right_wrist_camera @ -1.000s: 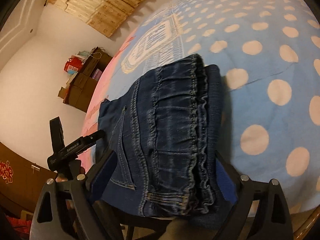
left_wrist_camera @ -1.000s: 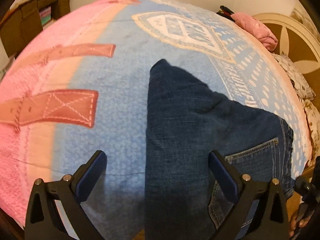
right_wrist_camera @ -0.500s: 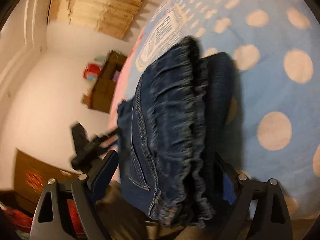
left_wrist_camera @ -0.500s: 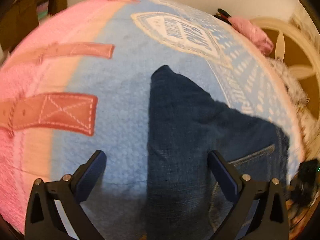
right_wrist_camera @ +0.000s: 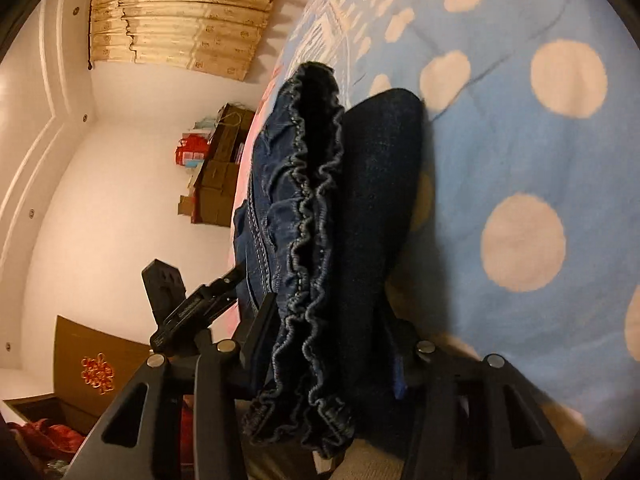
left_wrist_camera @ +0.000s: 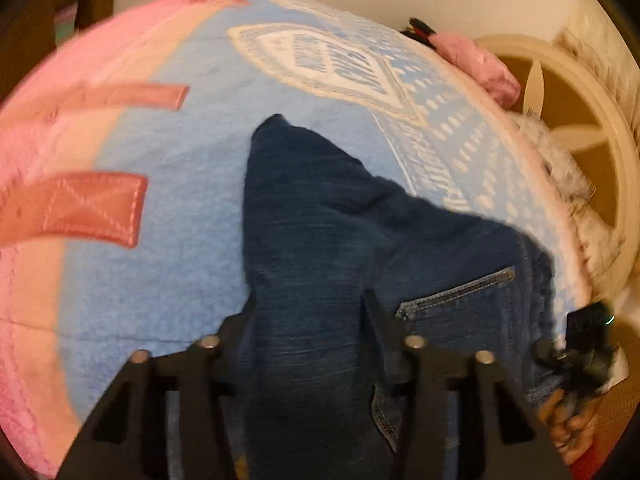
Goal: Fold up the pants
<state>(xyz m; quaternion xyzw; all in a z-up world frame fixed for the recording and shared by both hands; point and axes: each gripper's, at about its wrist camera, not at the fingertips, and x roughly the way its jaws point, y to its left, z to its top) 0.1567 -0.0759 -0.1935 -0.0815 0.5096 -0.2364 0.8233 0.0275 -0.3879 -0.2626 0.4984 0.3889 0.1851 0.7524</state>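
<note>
Dark blue jeans (left_wrist_camera: 344, 240) lie folded lengthwise on a blue and pink blanket (left_wrist_camera: 168, 208) on a bed. My left gripper (left_wrist_camera: 308, 320) is shut on the leg part of the jeans near the bed's front edge. My right gripper (right_wrist_camera: 332, 332) is shut on the ruffled elastic waistband (right_wrist_camera: 312, 216), which bunches up between its fingers. The right gripper also shows at the lower right of the left wrist view (left_wrist_camera: 588, 340), and the left gripper shows in the right wrist view (right_wrist_camera: 188, 308).
A pink pillow (left_wrist_camera: 480, 64) lies at the far right of the bed by a cream headboard (left_wrist_camera: 568, 80). A brown shelf (right_wrist_camera: 220, 168) stands against the white wall. The blanket has white dots (right_wrist_camera: 524, 240) on the right side.
Both grippers closed from wide open onto the jeans. The right gripper tilted and the waistband bunched up between its fingers.
</note>
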